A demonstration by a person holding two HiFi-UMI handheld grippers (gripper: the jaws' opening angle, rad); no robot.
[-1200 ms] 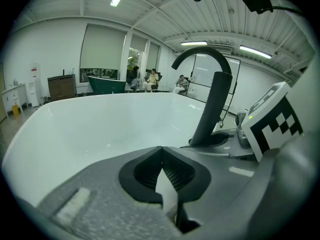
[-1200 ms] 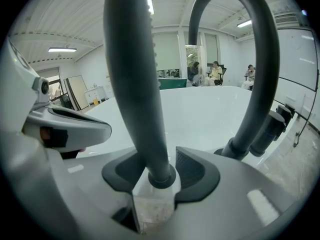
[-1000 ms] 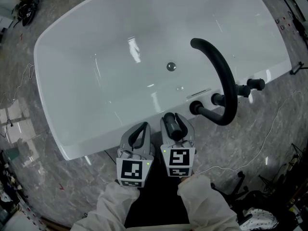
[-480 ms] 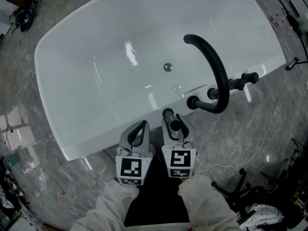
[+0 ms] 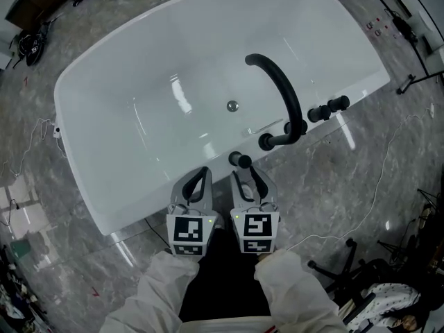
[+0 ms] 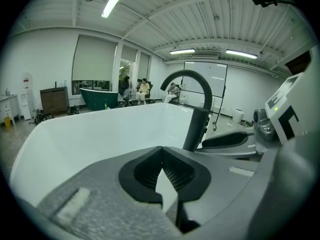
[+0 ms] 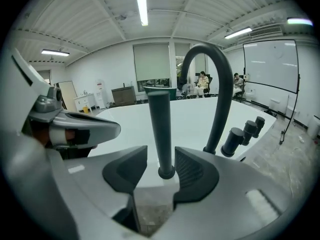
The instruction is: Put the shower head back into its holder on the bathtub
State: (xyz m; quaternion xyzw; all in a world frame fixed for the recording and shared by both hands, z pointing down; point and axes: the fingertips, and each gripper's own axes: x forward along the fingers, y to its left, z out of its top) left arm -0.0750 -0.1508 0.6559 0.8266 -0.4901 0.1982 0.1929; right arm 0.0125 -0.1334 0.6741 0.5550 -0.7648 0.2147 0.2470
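Note:
The black shower head (image 5: pixel 239 160) stands upright in its holder on the near rim of the white bathtub (image 5: pixel 83 158). In the right gripper view it is a dark rod (image 7: pixel 161 129) rising in line with the gap between the jaws. My right gripper (image 5: pixel 246 179) (image 7: pixel 161 161) is open and has just been closing a little. Its pads stand clear of the rod on both sides, and in the head view the rod is just ahead of the tips. My left gripper (image 5: pixel 202 173) (image 6: pixel 161 151) hovers beside it, shut on nothing.
A black arched faucet (image 5: pixel 277 82) (image 7: pixel 220 84) (image 6: pixel 200 99) rises right of the shower head, with black knobs (image 5: pixel 329 107) (image 7: pixel 243 131) along the rim. A white cable (image 5: pixel 374 200) and black stand legs (image 5: pixel 347 262) lie on the marble floor at the right.
The shower head was between the right gripper's jaws and now stands ahead of their tips. Both grippers have drawn up and back from the tub rim.

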